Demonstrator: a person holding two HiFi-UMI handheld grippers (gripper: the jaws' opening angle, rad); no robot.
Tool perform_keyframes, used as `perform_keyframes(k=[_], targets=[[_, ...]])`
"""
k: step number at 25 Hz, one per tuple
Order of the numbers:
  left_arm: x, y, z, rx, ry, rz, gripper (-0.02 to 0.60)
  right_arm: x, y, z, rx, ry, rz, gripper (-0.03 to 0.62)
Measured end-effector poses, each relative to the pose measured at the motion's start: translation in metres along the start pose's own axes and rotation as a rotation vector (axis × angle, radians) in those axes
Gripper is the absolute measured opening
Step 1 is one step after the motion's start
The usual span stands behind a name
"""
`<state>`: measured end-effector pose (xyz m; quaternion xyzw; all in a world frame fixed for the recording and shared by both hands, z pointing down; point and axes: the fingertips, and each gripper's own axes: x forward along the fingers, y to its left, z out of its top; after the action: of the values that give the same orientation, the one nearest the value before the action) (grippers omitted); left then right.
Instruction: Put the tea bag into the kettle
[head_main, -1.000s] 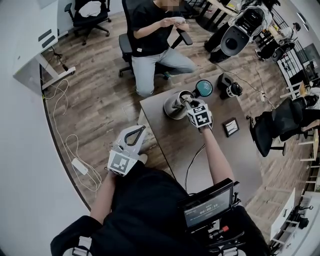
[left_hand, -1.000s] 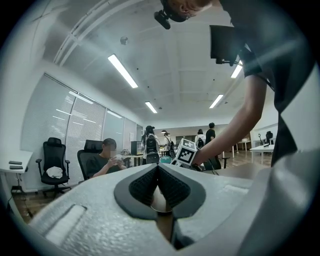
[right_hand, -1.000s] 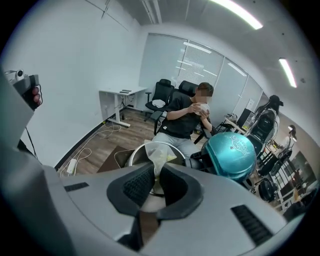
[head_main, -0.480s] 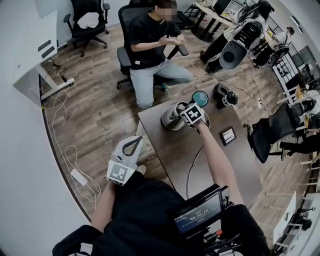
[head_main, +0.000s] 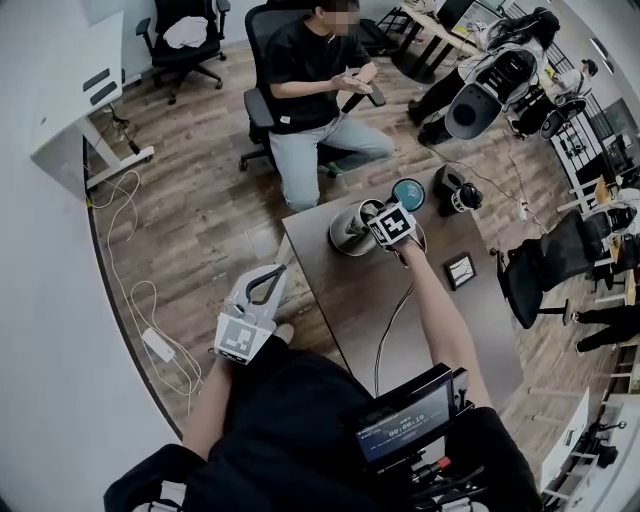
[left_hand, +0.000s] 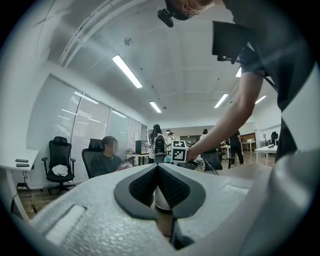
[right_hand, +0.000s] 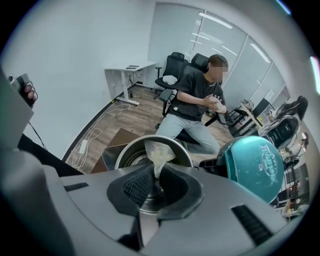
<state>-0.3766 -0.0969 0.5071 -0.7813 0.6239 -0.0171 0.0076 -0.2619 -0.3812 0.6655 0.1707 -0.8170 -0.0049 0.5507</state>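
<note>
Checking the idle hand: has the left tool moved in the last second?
No. The left tool sits off the left edge of the table, same as before.

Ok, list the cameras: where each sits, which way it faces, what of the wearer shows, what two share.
Head view: on the head, steeply down at table and kettle; both arms, left gripper, right gripper show.
Left gripper view: on the left gripper, level across the room; its shut jaws and the right arm show.
Right gripper view: on the right gripper, down into the kettle; its jaws pinch the tea bag.
Shared: kettle, in head and right views.
</note>
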Motion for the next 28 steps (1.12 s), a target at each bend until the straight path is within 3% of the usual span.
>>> perform_keyframes(k=[7,13,17,21,28], targets=[[-0.003,0.005,-0.003,0.001,0.003,0.016,0.002,-0.002,0.003,0.002,0.042,-0.049,0.023,0.035],[-0.013,0.002,-0.009,0.002,0.007,0.003,0.002,-0.008,0.009,0.003,0.159,-0.129,0.047,0.095],[-0.017,0.003,-0.009,-0.024,0.007,0.015,0.002,-0.015,0.011,0.008,0.183,-0.227,-0.005,0.095],[-0.015,-0.001,-0.013,-0.002,0.016,-0.021,0.002,-0.031,0.011,0.004,0.192,-0.304,-0.107,0.095],[-0.001,-0.023,-0.017,-0.016,0.029,-0.104,0.002,-0.103,0.034,0.003,0.277,-0.572,-0.175,0.095]])
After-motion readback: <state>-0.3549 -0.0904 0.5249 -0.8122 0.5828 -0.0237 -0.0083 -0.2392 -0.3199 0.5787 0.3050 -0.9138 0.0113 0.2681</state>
